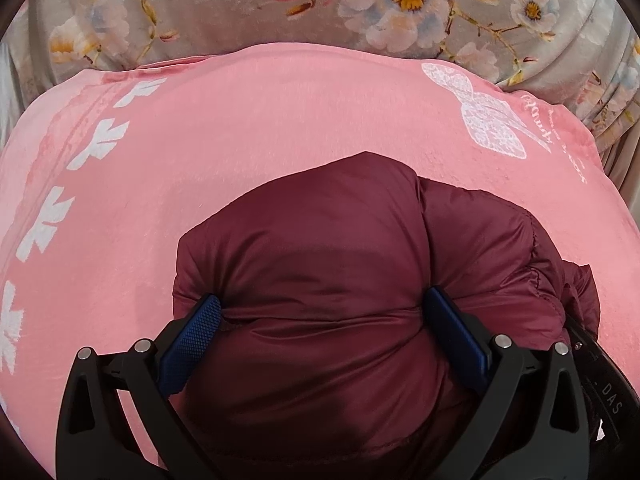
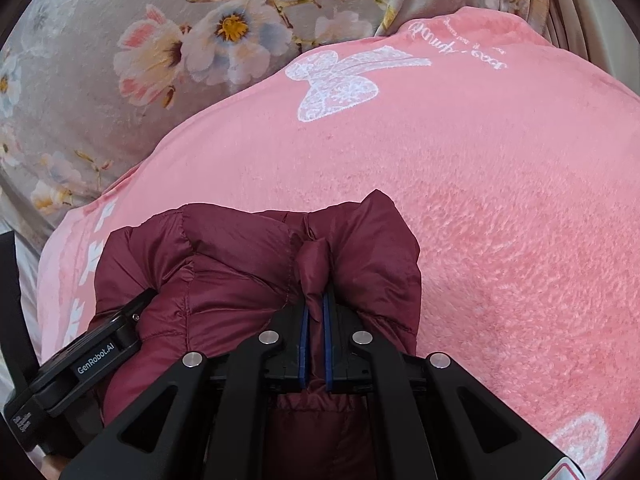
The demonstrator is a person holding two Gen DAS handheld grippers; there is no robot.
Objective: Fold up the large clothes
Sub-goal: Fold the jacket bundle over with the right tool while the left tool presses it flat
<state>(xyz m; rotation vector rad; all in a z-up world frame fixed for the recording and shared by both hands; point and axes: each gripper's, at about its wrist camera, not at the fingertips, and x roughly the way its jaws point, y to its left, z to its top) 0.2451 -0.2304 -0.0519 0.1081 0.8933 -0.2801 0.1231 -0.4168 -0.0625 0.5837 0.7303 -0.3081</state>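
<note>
On the pink plush blanket [image 1: 280,120] with white leaf and butterfly prints lies the maroon quilted puffer jacket [image 1: 320,248], already bundled into a compact lump. At nine o'clock of it the left hand-held gripper [image 1: 322,316] has its blue pads spread wide, straddling the padded bulk and at most resting against it. At three o'clock the right hand-held gripper [image 2: 316,312] is clamped on a pinch of jacket fabric. Folding looks nearly finished (perhaps a final tuck remains). Beyond, at twelve o'clock, grey floral bedding [image 1: 200,8] covers the bed.
</note>
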